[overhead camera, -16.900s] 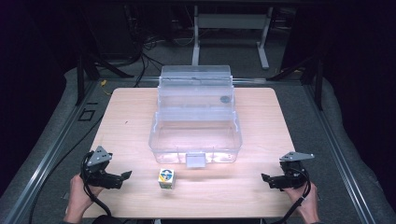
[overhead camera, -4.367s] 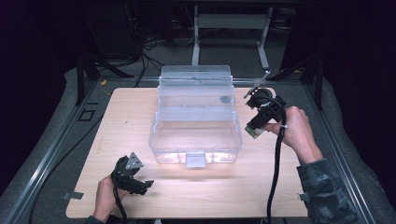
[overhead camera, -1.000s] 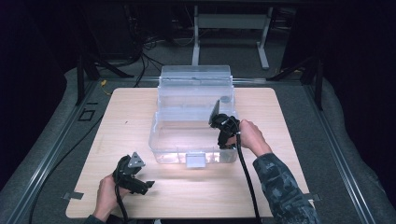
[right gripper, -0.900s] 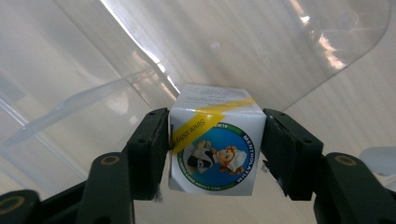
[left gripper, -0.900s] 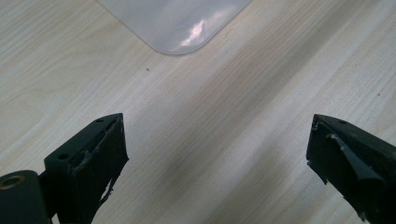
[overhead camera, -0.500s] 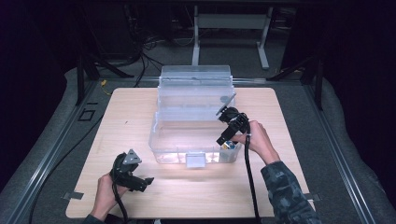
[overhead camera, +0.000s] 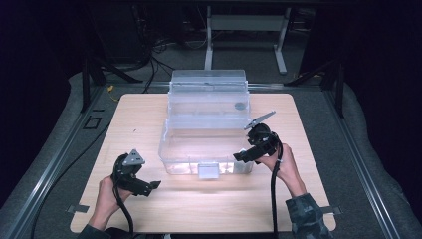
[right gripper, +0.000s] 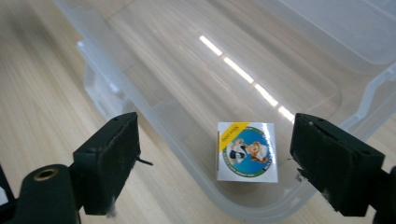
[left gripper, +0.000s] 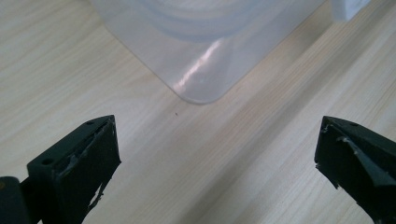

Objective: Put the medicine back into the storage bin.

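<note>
Right gripper (right gripper: 212, 156) just spreading, clear above small printed box (right gripper: 246, 151) resting inside clear bin (right gripper: 140, 112); left gripper (left gripper: 217, 158) spread, idle over surface (left gripper: 261, 154).

- Clear box (left gripper: 205, 42) cut off by the top edge of the left gripper view, one rounded corner showing.
- Small printed cube (right gripper: 246, 151) too small to make out in the high view.
- Box's far wall cropped in the right gripper view.
</note>
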The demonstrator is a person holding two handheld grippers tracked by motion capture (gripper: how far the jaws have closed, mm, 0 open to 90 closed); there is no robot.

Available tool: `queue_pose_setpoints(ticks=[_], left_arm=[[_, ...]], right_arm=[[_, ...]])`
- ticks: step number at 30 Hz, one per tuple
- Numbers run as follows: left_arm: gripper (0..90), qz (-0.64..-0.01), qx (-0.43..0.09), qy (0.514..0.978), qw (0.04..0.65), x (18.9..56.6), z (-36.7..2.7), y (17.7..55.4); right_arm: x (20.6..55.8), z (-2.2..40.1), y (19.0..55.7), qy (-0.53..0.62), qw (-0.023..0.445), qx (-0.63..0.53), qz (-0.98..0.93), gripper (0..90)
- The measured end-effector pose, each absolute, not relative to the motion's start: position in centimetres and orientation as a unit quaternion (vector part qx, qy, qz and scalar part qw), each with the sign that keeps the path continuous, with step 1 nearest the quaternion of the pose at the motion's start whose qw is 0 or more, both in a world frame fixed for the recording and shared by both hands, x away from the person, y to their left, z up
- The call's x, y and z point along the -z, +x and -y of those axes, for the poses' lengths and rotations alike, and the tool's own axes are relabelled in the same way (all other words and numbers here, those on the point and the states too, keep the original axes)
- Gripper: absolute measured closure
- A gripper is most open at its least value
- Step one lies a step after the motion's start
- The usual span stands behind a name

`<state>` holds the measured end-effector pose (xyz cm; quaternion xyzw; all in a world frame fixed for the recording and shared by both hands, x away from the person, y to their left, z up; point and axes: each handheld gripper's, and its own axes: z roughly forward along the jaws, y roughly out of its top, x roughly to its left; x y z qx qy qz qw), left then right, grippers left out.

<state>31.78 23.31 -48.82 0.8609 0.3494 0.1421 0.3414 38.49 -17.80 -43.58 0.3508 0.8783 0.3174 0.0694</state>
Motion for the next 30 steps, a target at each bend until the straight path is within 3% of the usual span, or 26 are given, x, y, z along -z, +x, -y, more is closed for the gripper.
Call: queue_pose_setpoints(ticks=[10, 30], left_arm=[[0.1, -0.347, -0.141, 0.853, 0.363, 46.1, -23.9, 34.0], [0.8, -0.311, -0.145, 0.874, 0.343, 41.5, -20.1, 40.2]], right_arm=[[44.3, 18.3, 36.6, 0.342, 0.083, -0.353, -0.867, 16.5], [45.0, 18.8, 35.5, 0.346, 0.099, -0.358, -0.862, 14.9]])
